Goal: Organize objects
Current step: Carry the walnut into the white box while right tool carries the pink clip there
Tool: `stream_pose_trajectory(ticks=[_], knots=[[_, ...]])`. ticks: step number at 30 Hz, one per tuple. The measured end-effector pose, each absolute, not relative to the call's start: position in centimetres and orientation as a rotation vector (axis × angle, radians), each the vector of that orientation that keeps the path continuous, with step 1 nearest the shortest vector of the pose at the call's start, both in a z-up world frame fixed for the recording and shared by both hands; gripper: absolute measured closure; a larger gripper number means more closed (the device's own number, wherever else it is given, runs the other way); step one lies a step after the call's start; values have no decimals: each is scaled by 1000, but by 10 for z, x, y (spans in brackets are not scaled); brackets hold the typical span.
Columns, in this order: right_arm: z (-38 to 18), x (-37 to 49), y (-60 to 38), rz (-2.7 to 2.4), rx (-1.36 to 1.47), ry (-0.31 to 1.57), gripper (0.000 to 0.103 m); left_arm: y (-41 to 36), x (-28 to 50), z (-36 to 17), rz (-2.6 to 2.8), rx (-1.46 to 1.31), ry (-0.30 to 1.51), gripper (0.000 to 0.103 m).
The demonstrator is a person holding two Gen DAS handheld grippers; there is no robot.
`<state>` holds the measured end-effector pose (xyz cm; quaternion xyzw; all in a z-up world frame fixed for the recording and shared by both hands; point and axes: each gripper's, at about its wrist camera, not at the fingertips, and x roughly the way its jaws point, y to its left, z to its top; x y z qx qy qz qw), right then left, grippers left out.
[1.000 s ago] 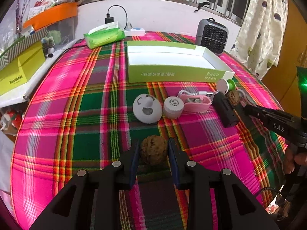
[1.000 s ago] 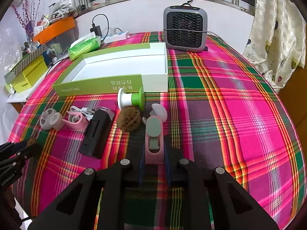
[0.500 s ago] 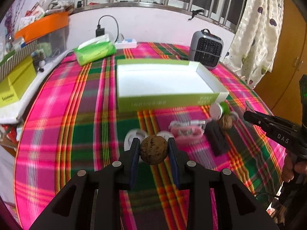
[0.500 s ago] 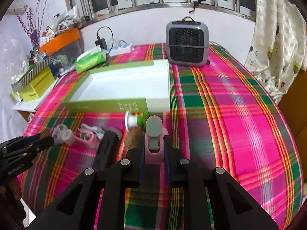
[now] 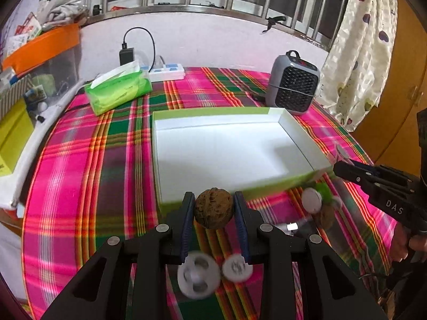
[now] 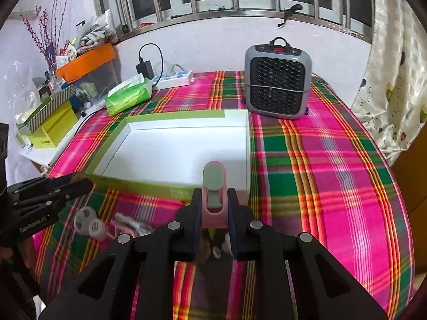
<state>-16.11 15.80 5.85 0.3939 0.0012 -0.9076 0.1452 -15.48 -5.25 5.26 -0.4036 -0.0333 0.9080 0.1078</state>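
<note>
Plaid tablecloth [image 5: 80, 186], blurred white discs [image 5: 198, 276]

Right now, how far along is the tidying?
Nothing is boxed yet: the white box is bare inside. In hand: the left tongs grip a walnut, the right tongs a pink clip. Left on the cloth: two grey discs, a spool, a second walnut, a pink holder.

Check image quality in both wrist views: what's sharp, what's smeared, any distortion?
Left wrist: the walnut in the left gripper is sharp; the white discs below are motion-smeared. Right wrist: the pink clip is crisp, the tablecloth softly blurred. Both: fisheye bends the window bars, corners vignetted black.
</note>
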Motion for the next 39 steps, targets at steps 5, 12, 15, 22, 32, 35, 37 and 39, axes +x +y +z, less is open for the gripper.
stream_pose_trajectory(ticks=[5, 12, 15, 22, 32, 35, 37, 39], knots=[[58, -186, 154, -2594, 1152, 1, 85, -53, -183, 51, 2658, -1209, -102, 76], [54, -219, 148, -2561, 1196, -11, 85, -52, -221, 48, 2648, -1230, -83, 76], [49, -234, 148, -2542, 1224, -29, 85, -51, -236, 43, 2636, -1254, -84, 76], [40, -258, 145, -2525, 1270, -5, 85, -48, -262, 30, 2624, -1315, -64, 76], [29, -280, 135, -2495, 1323, 32, 85, -44, -284, 20, 2608, -1351, -44, 76], [27, -285, 134, -2495, 1337, 39, 85, -44, -287, 17, 2607, -1356, -31, 76], [26, -287, 134, -2498, 1346, 45, 85, -43, -288, 17, 2611, -1354, -23, 76], [25, -289, 133, -2501, 1351, 50, 85, -43, -289, 17, 2611, -1351, -21, 76]])
